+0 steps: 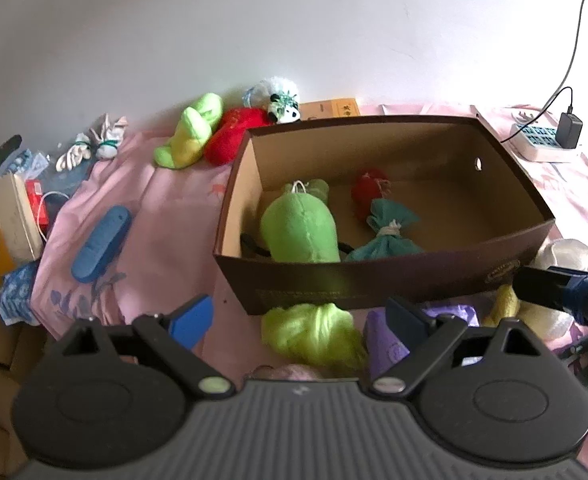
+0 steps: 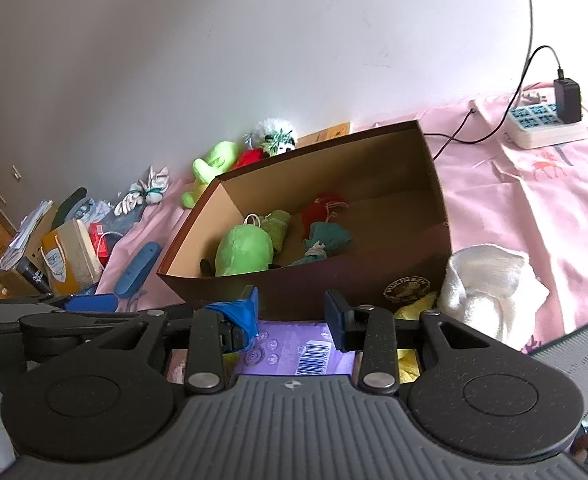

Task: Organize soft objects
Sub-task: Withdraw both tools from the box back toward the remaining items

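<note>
A brown cardboard box [image 1: 374, 276] stands on the pink bed sheet; it also shows in the right wrist view [image 2: 334, 280]. Inside lie a green plush [image 1: 298, 228], a red soft toy [image 1: 368, 192] and a teal cloth bundle [image 1: 386, 236]. My left gripper [image 1: 298, 320] is open and empty, just above a light green cloth bundle [image 1: 314, 332] in front of the box. My right gripper [image 2: 291, 316] is open and empty over a purple packet [image 2: 294, 348]. A white towel [image 2: 490, 284] and a yellow cloth [image 2: 410, 308] lie right of the box.
Behind the box lie a green plush [image 1: 191, 132], a red plush [image 1: 233, 134] and a panda toy [image 1: 281, 102]. A blue case [image 1: 101, 244] and knotted white gloves [image 1: 89, 148] lie at left, with clutter beyond the bed's edge. A power strip [image 2: 546, 128] sits at right.
</note>
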Demonstrator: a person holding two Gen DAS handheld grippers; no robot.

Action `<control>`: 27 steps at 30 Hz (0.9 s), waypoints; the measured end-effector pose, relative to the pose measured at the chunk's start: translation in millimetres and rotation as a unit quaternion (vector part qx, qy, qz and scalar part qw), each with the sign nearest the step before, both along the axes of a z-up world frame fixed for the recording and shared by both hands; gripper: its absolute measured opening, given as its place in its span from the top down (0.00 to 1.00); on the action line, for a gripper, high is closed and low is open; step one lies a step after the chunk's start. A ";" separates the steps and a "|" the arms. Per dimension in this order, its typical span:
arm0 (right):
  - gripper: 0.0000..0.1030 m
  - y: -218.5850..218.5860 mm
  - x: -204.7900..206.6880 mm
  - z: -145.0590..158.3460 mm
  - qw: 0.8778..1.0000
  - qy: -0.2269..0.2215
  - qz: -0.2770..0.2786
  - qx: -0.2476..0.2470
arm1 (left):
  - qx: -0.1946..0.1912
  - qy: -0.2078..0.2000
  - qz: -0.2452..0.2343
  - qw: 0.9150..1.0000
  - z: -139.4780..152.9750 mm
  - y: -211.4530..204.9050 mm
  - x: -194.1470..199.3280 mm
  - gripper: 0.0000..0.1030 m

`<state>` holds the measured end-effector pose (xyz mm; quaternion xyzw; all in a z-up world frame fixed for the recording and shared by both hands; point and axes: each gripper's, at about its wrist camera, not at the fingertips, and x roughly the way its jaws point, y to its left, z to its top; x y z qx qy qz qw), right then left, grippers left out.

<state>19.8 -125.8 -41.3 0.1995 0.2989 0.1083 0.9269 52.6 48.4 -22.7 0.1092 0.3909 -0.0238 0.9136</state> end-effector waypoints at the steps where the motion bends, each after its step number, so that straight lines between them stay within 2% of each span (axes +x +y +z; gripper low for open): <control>1: 0.81 -0.6 -1.9 -0.5 1.000 -0.002 -0.002 0.000 | 0.000 0.001 -0.001 1.000 -1.1 -0.9 -1.0 0.10; 15: 0.81 -5.5 -16.0 -11.0 1.000 0.014 -0.020 0.018 | 0.003 0.014 -0.004 1.000 -11.3 -6.2 -10.1 0.10; 27: 0.81 -4.3 -18.0 -21.9 1.000 0.026 -0.017 0.003 | 0.000 0.027 0.004 1.000 -18.8 -3.0 -13.3 0.10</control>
